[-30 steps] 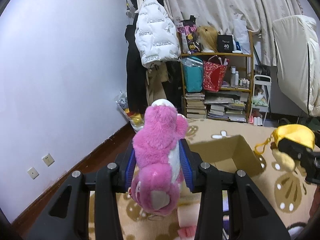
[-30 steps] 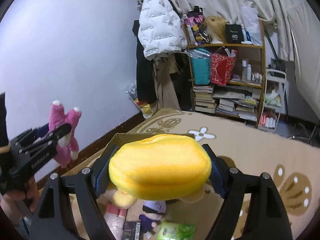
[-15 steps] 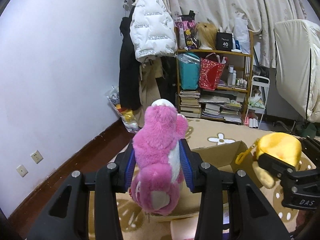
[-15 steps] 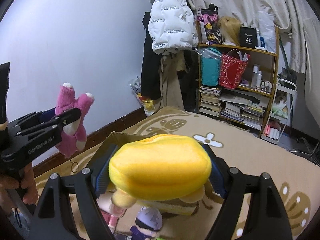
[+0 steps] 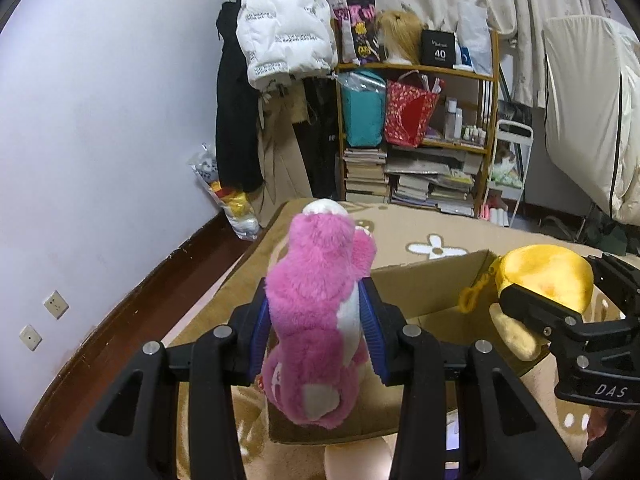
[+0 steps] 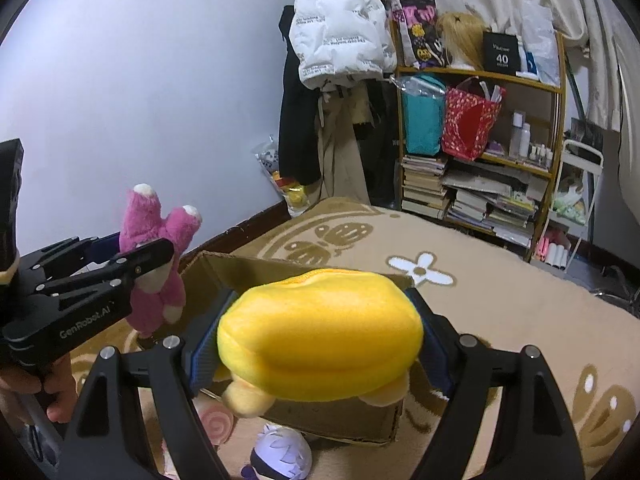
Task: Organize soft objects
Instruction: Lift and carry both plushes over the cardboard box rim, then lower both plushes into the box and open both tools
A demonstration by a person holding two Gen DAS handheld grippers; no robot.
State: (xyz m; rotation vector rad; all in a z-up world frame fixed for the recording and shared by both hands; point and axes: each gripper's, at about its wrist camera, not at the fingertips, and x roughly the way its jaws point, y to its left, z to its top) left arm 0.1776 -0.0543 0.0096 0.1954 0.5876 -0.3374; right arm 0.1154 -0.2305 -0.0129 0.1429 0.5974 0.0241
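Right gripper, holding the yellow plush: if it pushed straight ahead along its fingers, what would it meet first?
Probably the cardboard box: the right gripper, shut on the yellow plush, points over its open top. Depth is unclear; it might instead pass above to the carpet.

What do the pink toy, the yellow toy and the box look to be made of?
Pink toy: long shaggy plush, fuzzy outline. Yellow toy: short smooth plush, visible seam, dented by the jaws. Box: plain brown cardboard, matte, with raw edges.
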